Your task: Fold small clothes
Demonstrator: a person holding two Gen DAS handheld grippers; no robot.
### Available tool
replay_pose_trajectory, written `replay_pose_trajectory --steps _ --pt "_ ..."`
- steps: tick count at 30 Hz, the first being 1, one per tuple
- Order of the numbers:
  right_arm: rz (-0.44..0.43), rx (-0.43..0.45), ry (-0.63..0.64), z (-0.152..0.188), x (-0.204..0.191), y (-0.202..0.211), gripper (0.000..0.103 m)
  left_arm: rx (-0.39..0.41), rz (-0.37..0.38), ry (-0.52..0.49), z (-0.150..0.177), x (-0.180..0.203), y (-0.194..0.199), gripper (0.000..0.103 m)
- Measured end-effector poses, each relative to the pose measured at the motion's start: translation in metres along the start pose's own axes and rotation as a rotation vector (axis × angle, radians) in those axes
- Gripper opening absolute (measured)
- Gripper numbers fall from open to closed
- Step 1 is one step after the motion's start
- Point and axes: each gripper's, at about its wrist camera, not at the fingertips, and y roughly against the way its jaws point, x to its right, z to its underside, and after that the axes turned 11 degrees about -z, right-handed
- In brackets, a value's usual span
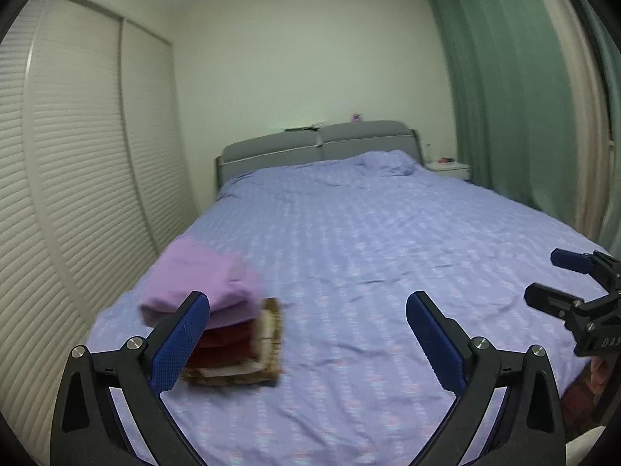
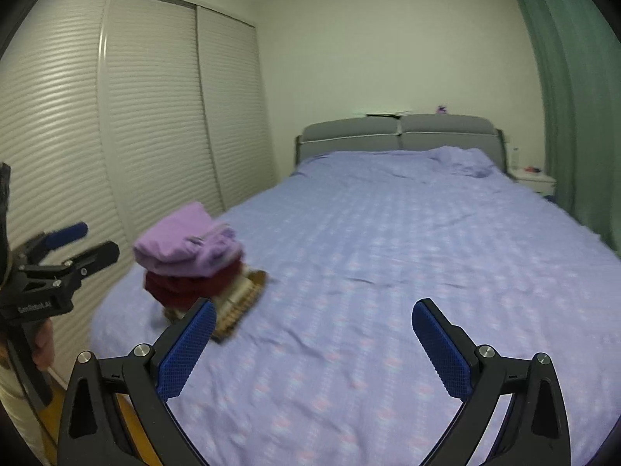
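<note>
Between the spread blue pads of the left gripper (image 1: 308, 339) and the right gripper (image 2: 314, 343) nothing is held, both sets of jaws standing wide apart above the lavender bedspread (image 1: 368, 240). Folded clothes are seen as a finished stack (image 1: 221, 318) at nine o'clock, near the bed's left edge; a further garment, if any, is best spread flat at centre. Open room is offered toward twelve and three o'clock.
</note>
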Motion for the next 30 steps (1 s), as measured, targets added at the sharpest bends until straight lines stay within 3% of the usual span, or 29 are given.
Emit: replay_pose_trajectory --steps 4,12,30 --pt "0.055 -0.012 0.006 0.018 0.023 0.04 0.102 -0.03 0.085 0.002 0.011 0.043 0.005 0.103" --pt "0.148 0.018 -0.027 0.041 0.057 0.096 0.102 -0.092 0.133 0.057 0.029 0.101 0.017 0.103" --pt "0.149 0.037 -0.039 0.057 0.07 0.132 0.102 -0.069 0.151 0.048 0.035 0.123 0.052 0.103"
